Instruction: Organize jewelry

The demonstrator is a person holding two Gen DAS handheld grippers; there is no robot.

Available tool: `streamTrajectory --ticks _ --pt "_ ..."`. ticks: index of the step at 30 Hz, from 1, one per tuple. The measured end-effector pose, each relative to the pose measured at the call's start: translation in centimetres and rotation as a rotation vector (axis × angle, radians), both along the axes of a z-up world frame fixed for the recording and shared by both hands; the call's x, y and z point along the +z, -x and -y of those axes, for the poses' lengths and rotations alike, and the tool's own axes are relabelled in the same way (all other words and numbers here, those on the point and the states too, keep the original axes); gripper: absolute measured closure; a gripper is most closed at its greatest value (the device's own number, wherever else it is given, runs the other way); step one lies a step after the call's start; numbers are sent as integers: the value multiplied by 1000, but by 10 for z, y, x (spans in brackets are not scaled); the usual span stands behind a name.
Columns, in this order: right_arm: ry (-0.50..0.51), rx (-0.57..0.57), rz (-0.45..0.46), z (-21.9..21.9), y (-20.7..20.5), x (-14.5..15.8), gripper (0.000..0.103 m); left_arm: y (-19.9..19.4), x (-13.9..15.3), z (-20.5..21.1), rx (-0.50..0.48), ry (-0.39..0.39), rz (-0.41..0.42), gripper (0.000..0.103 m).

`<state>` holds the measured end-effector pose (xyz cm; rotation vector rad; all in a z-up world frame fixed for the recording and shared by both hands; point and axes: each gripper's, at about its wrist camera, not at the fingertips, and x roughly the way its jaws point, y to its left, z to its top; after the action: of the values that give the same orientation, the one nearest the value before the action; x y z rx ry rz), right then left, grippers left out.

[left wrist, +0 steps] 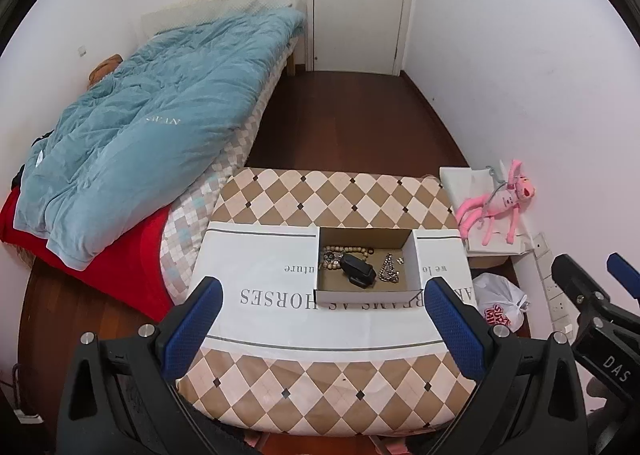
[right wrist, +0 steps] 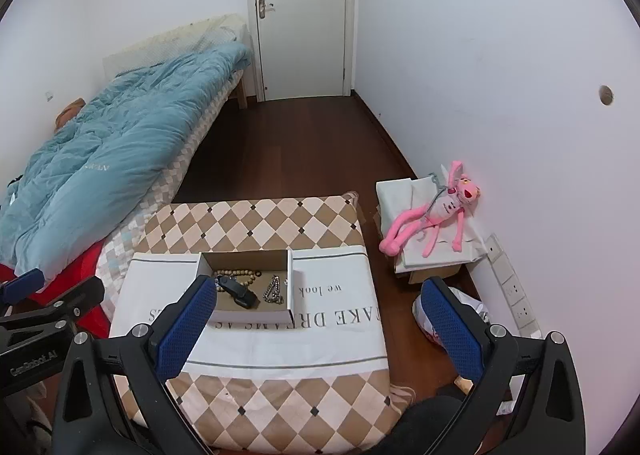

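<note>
Bedding lay at the far left: a blue quilt [left wrist: 152, 135] heaped on the bed [left wrist: 248, 135], with a red blanket [left wrist: 132, 259] under its near end. Next to the bed stood a table [left wrist: 332, 195] under a brown-and-cream diamond cover, and across its middle lay a white cloth [left wrist: 256, 255] with printed lettering. On that cloth sat a shallow cardboard box [left wrist: 370, 293], open at the top. Inside it lay the jewelry: a string of wooden beads [left wrist: 340, 251] toward the left and back, a black watch [left wrist: 358, 269] in the middle lying partly over the beads, and a silver chain [left wrist: 389, 269] to the right, just beside a small earring [left wrist: 399, 261].

The left gripper [left wrist: 324, 303] hovered above the near edge of the table, its jaws spread wide and holding nothing. The right gripper [right wrist: 320, 305] hung beside it, jaws likewise spread and empty, its left finger overlapping the box's near left corner in its own view.

Farther right, a pink plush toy [left wrist: 500, 203] lay on a white box [left wrist: 464, 183] against the wall, and a white plastic bag [left wrist: 500, 301] sat on the floor nearer by.
</note>
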<state>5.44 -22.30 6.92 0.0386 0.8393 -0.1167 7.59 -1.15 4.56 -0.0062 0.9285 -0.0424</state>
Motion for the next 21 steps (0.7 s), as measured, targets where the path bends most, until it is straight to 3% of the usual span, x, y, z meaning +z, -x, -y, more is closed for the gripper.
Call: streamTrajectory --ticks 10,21 --pt "28 15 -83 -6 -51 -24 0 -35 -20 -1 6 -20 -65 0" --pt "21 29 -155 -9 -66 -45 0 -42 -32 -1 10 -25 -100 0"
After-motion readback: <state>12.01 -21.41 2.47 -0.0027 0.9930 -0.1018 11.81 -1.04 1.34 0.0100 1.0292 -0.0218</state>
